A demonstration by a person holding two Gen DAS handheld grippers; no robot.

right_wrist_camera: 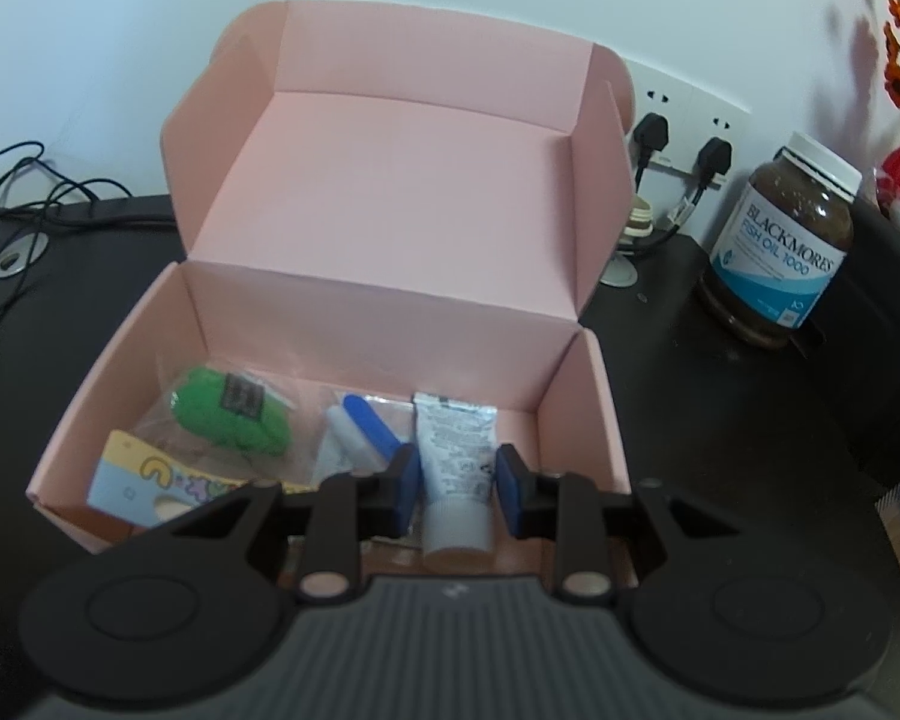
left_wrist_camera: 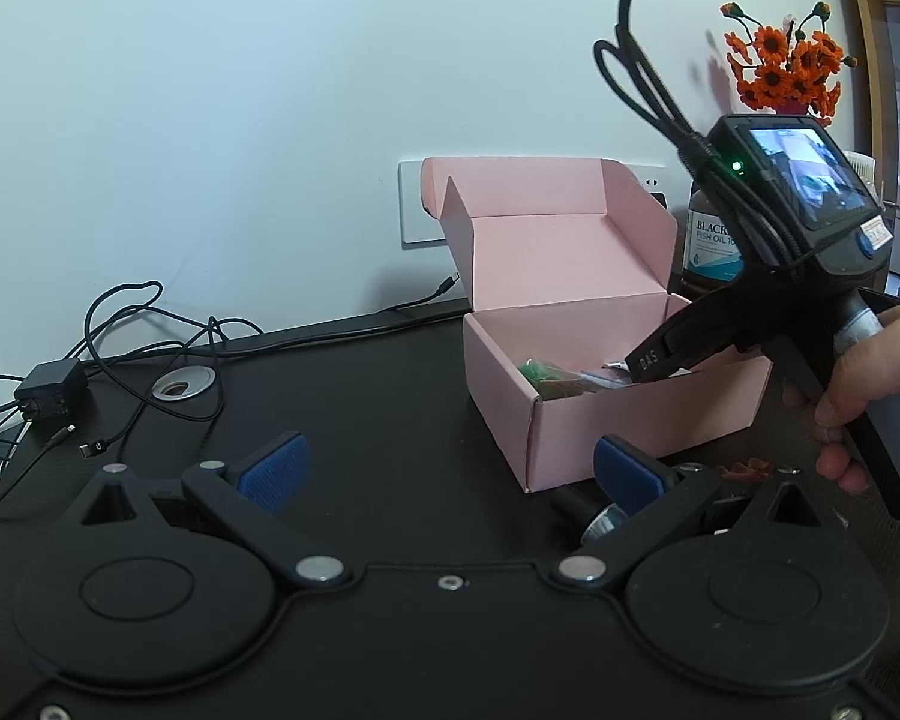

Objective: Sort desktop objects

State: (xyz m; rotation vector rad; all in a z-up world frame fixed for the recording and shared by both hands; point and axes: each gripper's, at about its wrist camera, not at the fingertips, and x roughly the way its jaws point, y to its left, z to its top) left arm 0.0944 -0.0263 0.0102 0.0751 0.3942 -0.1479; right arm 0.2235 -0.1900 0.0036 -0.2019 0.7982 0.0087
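A pink box [right_wrist_camera: 354,198] is sitting on the black desk [left_wrist_camera: 390,396] with its lid standing open against the wall. The right gripper [right_wrist_camera: 456,480] is reaching down into the box. Its two blue pads are pressing on a small white tube [right_wrist_camera: 457,456], one on each side, so it is holding the tube with its jaws mostly closed. The tube is pointing its white cap toward the camera and is sitting low in the box, near the front wall.

Other things are lying in the box to the left of the tube: a green toy in a clear bag [right_wrist_camera: 228,420], a blue and white thing in a clear bag [right_wrist_camera: 354,432], and a colourful card [right_wrist_camera: 150,474].

The left gripper [left_wrist_camera: 450,474] is hanging over the desk in front of the box. Its jaws are standing wide open and are holding nothing.

A hand [left_wrist_camera: 858,396] is gripping the handle of the right gripper. A brown fish oil bottle [right_wrist_camera: 780,240] is standing beside the box, near some orange flowers [left_wrist_camera: 786,72].
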